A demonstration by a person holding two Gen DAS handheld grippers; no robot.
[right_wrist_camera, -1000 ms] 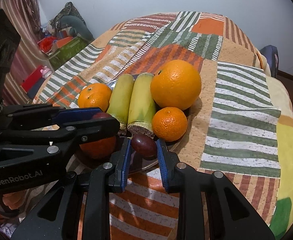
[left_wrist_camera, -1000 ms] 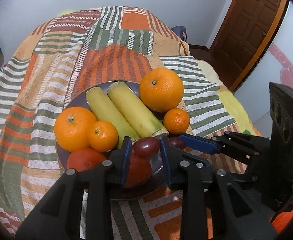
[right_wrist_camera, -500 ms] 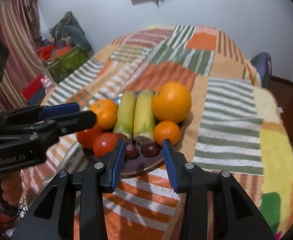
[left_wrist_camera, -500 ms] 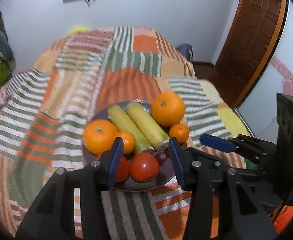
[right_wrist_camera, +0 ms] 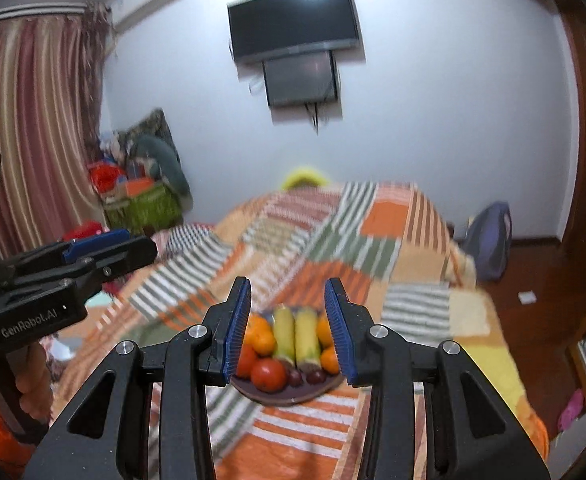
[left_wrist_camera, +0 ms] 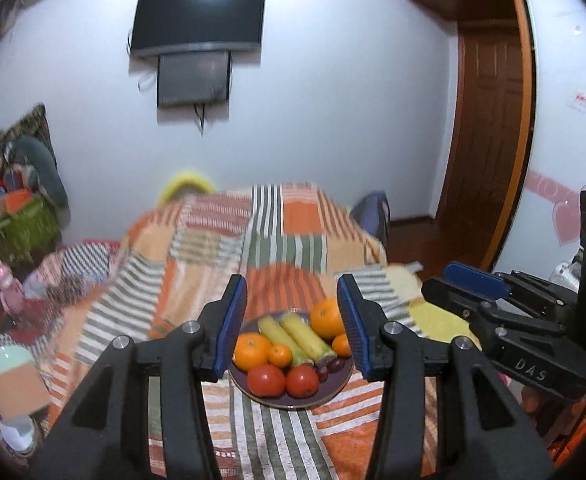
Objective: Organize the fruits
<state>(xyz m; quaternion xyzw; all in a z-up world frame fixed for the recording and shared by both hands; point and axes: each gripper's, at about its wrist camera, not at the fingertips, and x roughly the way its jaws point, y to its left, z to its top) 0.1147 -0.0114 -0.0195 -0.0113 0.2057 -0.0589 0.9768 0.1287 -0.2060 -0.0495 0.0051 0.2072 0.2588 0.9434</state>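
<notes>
A dark plate (left_wrist_camera: 335, 390) (right_wrist_camera: 289, 398) sits on the striped bedspread (left_wrist_camera: 281, 248) and holds oranges (left_wrist_camera: 251, 351), two yellow-green corn cobs (left_wrist_camera: 303, 336) (right_wrist_camera: 297, 334), two red tomatoes (left_wrist_camera: 266, 379) (right_wrist_camera: 268, 374) and two dark grapes (left_wrist_camera: 335, 365) (right_wrist_camera: 315, 377). My left gripper (left_wrist_camera: 292, 328) is open and empty, held well back from and above the plate. My right gripper (right_wrist_camera: 288, 330) is open and empty, also held back. Each gripper shows in the other's view, the right one (left_wrist_camera: 477, 284) and the left one (right_wrist_camera: 97, 246).
A television (left_wrist_camera: 197, 18) hangs on the far white wall. A wooden door (left_wrist_camera: 489, 140) is at the right. Striped curtains (right_wrist_camera: 33, 128) and a pile of bags and boxes (right_wrist_camera: 141, 192) stand at the left. A backpack (right_wrist_camera: 491, 236) sits on the floor beside the bed.
Both grippers let go of their grapes, which now lie at the plate's near edge. Both opened wide and pulled back and up, away from the plate.
</notes>
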